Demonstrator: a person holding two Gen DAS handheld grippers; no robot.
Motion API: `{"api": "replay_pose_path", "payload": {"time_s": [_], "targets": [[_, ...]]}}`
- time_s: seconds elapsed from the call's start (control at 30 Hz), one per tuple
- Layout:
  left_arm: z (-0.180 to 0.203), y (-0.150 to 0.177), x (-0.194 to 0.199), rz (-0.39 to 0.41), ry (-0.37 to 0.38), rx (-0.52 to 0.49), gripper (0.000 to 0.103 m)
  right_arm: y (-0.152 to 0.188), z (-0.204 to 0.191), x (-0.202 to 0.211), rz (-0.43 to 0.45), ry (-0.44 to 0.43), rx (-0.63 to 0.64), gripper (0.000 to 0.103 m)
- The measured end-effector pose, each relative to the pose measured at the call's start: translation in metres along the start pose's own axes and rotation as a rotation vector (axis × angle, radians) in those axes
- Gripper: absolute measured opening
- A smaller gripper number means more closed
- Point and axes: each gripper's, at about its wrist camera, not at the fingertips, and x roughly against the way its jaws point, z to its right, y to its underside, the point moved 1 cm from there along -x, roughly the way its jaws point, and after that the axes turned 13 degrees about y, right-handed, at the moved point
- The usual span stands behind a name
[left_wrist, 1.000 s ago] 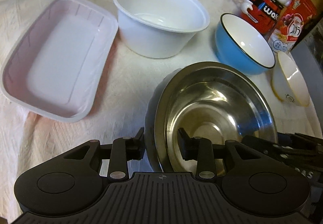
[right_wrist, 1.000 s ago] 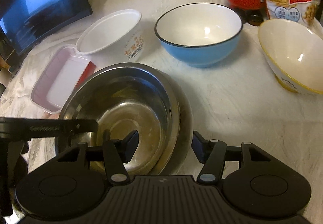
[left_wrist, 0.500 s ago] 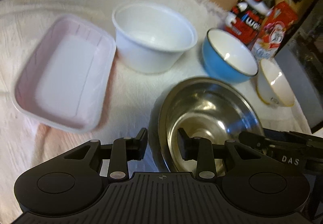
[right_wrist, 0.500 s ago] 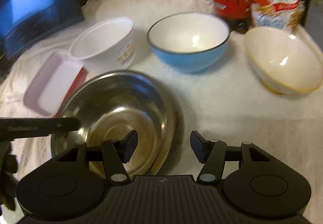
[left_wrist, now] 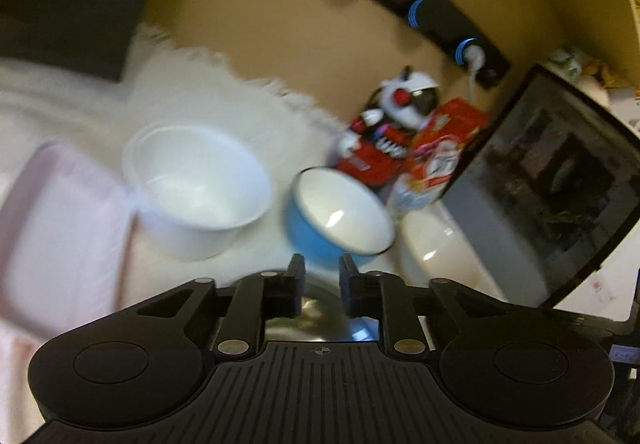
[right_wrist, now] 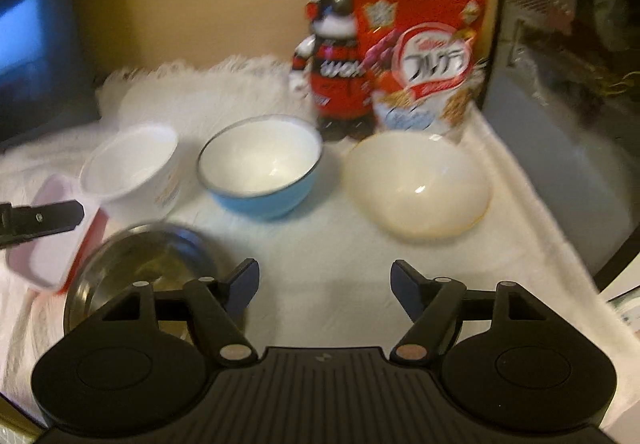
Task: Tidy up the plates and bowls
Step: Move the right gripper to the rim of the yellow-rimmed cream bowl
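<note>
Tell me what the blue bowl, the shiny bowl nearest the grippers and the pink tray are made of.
Blue bowl: likely glazed ceramic or enamel; glossy white inside with a sharp highlight and a dark rim.
Shiny bowl: metal, probably stainless steel; mirror-like grey reflections.
Pink tray: seemingly thin moulded plastic or foam; matte, pale, with soft rounded corners. Blur leaves this open.

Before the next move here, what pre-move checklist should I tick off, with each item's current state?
1. Left gripper grips the stainless steel bowl: cannot tell; fingers narrowly apart, rim contact blurred.
2. Right gripper free: ok, open over bare white cloth.
3. Blue ceramic bowl upright and empty: ok.
4. Cream bowl with yellow rim level: not ok, tilted.
5. White plastic bowl beside pink rectangular tray: ok.
</note>
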Motion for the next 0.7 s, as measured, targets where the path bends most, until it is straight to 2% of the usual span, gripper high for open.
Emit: {"api": "replay_pose_path", "payload": {"time_s": [0.07, 0.13, 0.23, 0.37, 0.47, 0.57, 0.7], "targets": [[0.017, -0.004, -0.008, 0.020, 0.044, -0.028, 0.019, -0.007, 0.016, 0.000, 0.016, -0.029, -0.025, 0.081], [0.034, -0.004, -0.017, 0.046, 0.053, -0.025, 0.015, -0.013, 0.030, -0.006, 0.023, -0.036, -0.034, 0.082], [0.058, -0.004, -0.043, 0.017, 0.055, -0.057, 0.015, -0.021, 0.050, -0.021, 0.028, -0.004, -0.045, 0.083], [0.093, 0.000, -0.084, -0.005, -0.077, -0.098, 0.013, -0.018, 0.085, -0.040, 0.057, -0.005, -0.063, 0.086], [0.114, 0.005, -0.117, -0.047, -0.107, -0.137, 0.013, -0.017, 0.107, -0.055, 0.045, -0.068, -0.019, 0.086], [0.119, 0.006, -0.141, -0.068, -0.150, -0.101, 0.014, -0.021, 0.126, -0.074, 0.020, -0.130, -0.020, 0.086], [0.117, 0.012, -0.158, -0.108, -0.196, -0.037, 0.015, -0.034, 0.134, -0.095, 0.048, -0.130, 0.028, 0.086]]}}
